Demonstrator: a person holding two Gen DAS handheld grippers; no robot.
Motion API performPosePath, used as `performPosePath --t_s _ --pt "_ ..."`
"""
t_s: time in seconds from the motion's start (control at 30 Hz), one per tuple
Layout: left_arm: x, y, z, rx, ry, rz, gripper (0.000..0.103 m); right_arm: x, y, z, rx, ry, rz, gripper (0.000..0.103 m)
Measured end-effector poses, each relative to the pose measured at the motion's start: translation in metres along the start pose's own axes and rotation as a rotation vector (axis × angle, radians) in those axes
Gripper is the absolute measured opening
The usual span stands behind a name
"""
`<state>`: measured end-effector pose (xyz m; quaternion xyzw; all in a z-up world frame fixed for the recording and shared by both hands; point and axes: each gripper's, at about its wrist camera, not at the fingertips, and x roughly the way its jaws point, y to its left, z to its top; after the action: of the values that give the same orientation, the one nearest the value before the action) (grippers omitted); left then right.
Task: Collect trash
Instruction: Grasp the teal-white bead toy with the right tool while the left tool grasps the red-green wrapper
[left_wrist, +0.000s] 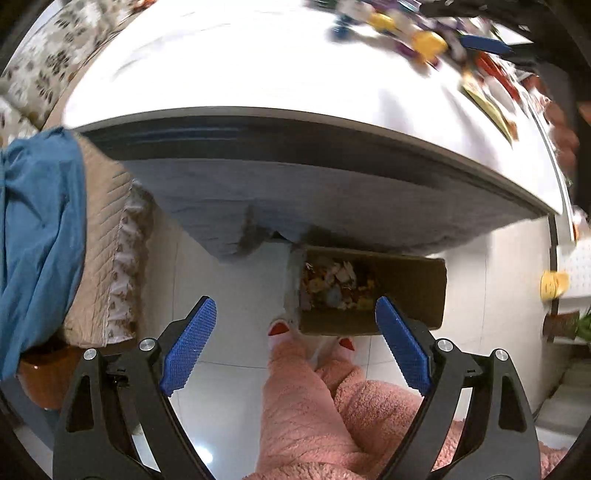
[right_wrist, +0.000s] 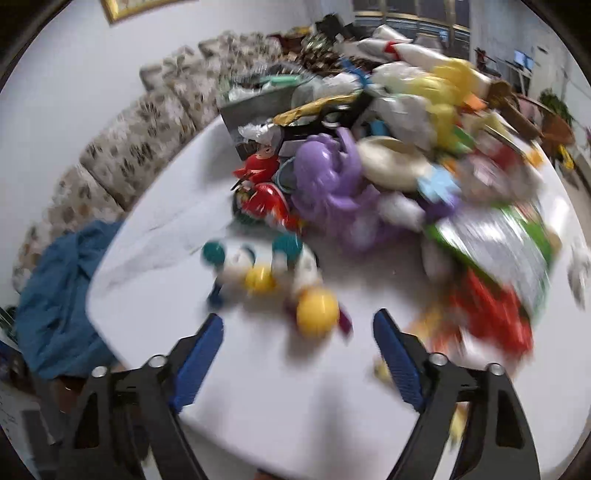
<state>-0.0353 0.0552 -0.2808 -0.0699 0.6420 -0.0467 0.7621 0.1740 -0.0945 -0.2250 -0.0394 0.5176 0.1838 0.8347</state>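
Observation:
In the left wrist view my left gripper (left_wrist: 295, 306) stands open and empty, high over the floor in front of the white table (left_wrist: 258, 74). Below it a cardboard box (left_wrist: 373, 291) holding mixed scraps sits on the tiles, half under the table edge. In the right wrist view my right gripper (right_wrist: 298, 319) is open with nothing between its fingers, above the table's near part (right_wrist: 258, 387). Just beyond its tips lie two yellow balls (right_wrist: 317, 312) among white and teal toy pieces (right_wrist: 258, 258). A blurred heap of wrappers, bags and toys (right_wrist: 388, 166) covers the far and right side.
A person's pink fleece legs (left_wrist: 314, 406) and slippers stand by the box. A blue cloth (left_wrist: 37, 229) hangs over a quilted seat at the left. A flower-patterned sofa (right_wrist: 122, 147) runs behind the table. A purple toy figure (right_wrist: 332, 177) and a red one (right_wrist: 266, 184) lie in the heap.

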Motion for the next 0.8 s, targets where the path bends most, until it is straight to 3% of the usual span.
performPosePath --t_s 0.23,0.33,0.37,0.43,0.47,0.5,0.57,0.8 --pt "0.002 0.048 0.001 -0.067 0.011 -0.007 0.086 0.061 0.026 0.026 -0.186 0.189 -0.021 0.074" --pt "0.004 0.063 0.008 -0.082 0.009 -0.013 0.086 0.066 0.037 0.029 -0.256 0.193 -0.064 0.074" --pt "0.004 0.067 0.01 -0.086 0.012 -0.015 0.086 0.064 0.039 0.031 -0.247 0.184 -0.052 0.065" --pt "0.005 0.072 0.017 -0.092 0.011 -0.029 0.086 0.062 0.04 0.034 -0.212 0.189 -0.061 0.054" --pt "0.005 0.073 0.022 -0.089 0.007 -0.034 0.086 0.059 0.038 0.034 -0.179 0.191 -0.053 0.045" --pt "0.002 0.073 0.026 -0.083 0.0 -0.04 0.086 0.054 0.035 0.033 -0.143 0.191 -0.029 0.028" --pt "-0.003 0.072 0.038 -0.063 -0.022 -0.052 0.086 0.046 0.028 0.029 -0.079 0.168 -0.019 0.027" --pt "-0.026 0.05 0.107 0.018 -0.131 -0.088 0.086 -0.019 -0.019 -0.006 0.237 0.028 0.17 0.027"
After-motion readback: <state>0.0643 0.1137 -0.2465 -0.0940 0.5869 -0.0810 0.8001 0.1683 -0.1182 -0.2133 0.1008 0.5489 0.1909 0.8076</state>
